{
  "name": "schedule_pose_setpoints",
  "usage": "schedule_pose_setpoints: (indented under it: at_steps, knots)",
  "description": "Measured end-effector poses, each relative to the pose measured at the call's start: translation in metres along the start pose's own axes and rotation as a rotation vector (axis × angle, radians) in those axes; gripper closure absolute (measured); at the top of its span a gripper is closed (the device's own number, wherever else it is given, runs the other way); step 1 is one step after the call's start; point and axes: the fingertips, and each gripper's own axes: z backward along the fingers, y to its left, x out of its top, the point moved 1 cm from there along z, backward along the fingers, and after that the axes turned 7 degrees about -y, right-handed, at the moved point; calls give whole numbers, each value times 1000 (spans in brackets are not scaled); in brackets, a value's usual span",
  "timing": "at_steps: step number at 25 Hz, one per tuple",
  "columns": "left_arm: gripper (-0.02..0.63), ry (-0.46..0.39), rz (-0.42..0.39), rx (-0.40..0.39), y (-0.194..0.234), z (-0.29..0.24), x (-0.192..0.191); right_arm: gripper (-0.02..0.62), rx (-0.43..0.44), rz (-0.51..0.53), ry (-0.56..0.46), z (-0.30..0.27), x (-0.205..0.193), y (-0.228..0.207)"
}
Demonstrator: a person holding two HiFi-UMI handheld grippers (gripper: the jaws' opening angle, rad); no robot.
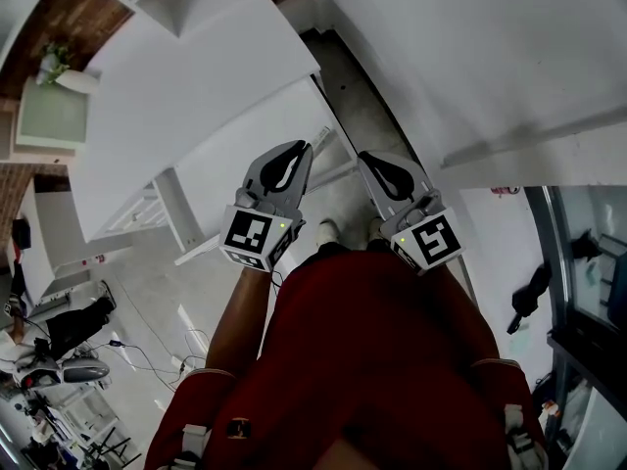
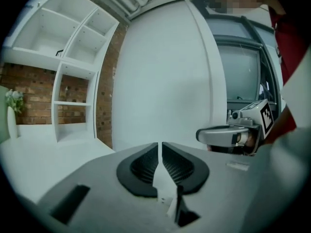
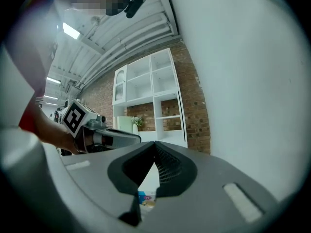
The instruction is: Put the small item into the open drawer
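I see no open drawer in any view. Under my right gripper's (image 3: 155, 147) jaws, a small blue and yellowish thing (image 3: 144, 198) shows through the gap, too little of it to tell what it is. The jaws themselves are shut tip to tip with nothing in them. My left gripper (image 2: 160, 147) has its pads drawn together to a thin slit, also with nothing in it. In the head view both grippers, left (image 1: 302, 150) and right (image 1: 367, 157), are held side by side close to the person's body, high above the floor.
A white table (image 1: 186, 96) lies ahead and to the left. A white shelving unit (image 2: 63, 57) stands against a brick wall, with a vase of flowers (image 2: 12, 110) on a surface beside it. A large white panel (image 1: 470, 57) fills the right. The person's shoes (image 1: 328, 231) stand on grey floor.
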Motion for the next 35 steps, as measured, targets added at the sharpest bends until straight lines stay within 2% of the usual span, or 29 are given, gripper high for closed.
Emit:
schedule_pose_setpoints:
  at_steps: [4, 8, 15, 35]
  knots:
    - [600, -76, 3, 10, -8, 7, 21, 583, 23, 9, -37, -2, 10, 6]
    - [600, -106, 0, 3, -14, 11, 29, 583, 31, 15, -30, -1, 11, 9]
    - [600, -126, 9, -13, -24, 11, 31, 584, 57, 43, -73, -4, 20, 18]
    - [599, -120, 11, -26, -28, 4, 28, 584, 44, 58, -65, -1, 18, 10]
